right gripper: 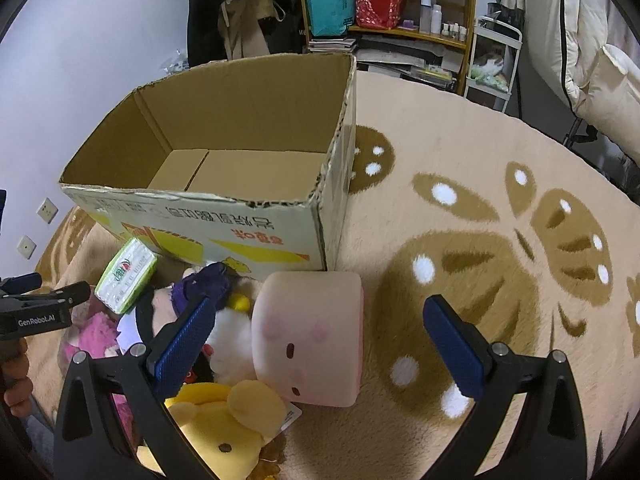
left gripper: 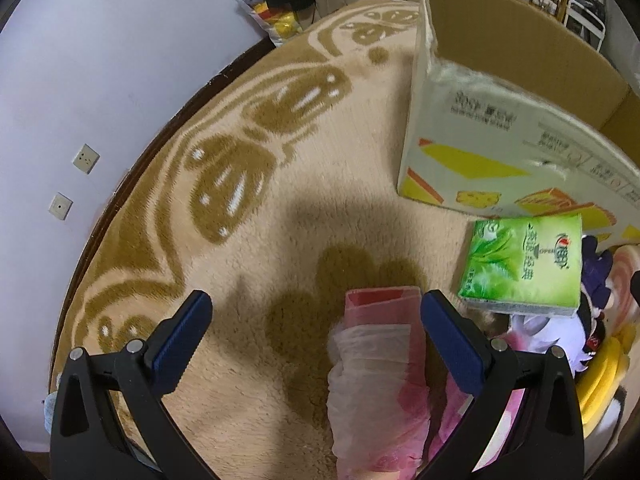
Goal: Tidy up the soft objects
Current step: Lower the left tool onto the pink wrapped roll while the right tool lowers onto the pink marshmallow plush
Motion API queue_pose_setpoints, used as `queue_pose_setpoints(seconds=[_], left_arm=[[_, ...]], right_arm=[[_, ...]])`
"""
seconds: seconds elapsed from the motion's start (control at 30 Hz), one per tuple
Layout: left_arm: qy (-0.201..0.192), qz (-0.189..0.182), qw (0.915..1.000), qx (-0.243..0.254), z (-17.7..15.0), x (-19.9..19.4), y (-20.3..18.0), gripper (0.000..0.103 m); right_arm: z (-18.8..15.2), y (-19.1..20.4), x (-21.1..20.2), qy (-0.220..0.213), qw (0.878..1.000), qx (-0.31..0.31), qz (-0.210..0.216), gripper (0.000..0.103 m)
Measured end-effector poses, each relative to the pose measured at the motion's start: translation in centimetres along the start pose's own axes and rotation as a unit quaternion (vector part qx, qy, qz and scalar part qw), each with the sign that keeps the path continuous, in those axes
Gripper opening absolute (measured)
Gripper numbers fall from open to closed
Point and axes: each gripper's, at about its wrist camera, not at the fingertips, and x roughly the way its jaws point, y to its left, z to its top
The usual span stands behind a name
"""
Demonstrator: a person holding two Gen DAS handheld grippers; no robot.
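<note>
An open cardboard box (right gripper: 256, 224) stands on the round rug, its inside bare. A heap of soft things lies at its front: a green tissue pack (right gripper: 124, 276), a purple plush (right gripper: 204, 284), a white plush (right gripper: 232, 332), a yellow plush (right gripper: 224, 420) and a pink cube plush (right gripper: 312, 340). My right gripper (right gripper: 320, 308) is open, and the cube sits between its fingers with gaps on both sides. My left gripper (left gripper: 316, 304) is open over a pink packet in clear plastic (left gripper: 380, 360), which lies near its right finger. The green tissue pack (left gripper: 524, 264) and the box (left gripper: 480, 140) lie beyond it.
The beige rug with brown butterfly patterns (right gripper: 480, 240) stretches right of the box. A wooden shelf with bags and bottles (right gripper: 400, 12) and hanging clothes (right gripper: 240, 20) stand behind. White bedding (right gripper: 592, 60) is at the far right. A wall with sockets (left gripper: 86, 158) borders the left.
</note>
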Motion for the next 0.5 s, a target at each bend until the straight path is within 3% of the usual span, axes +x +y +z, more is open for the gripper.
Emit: queue_pose_setpoints(seconds=[0.5], left_arm=[[0.036,-0.029,0.9986,-0.027,-0.8,1.6,0.4,0.103]], right_arm=[[-0.3,0.3,0.8,0.012,1.000,-0.004,-0.008,0.103]])
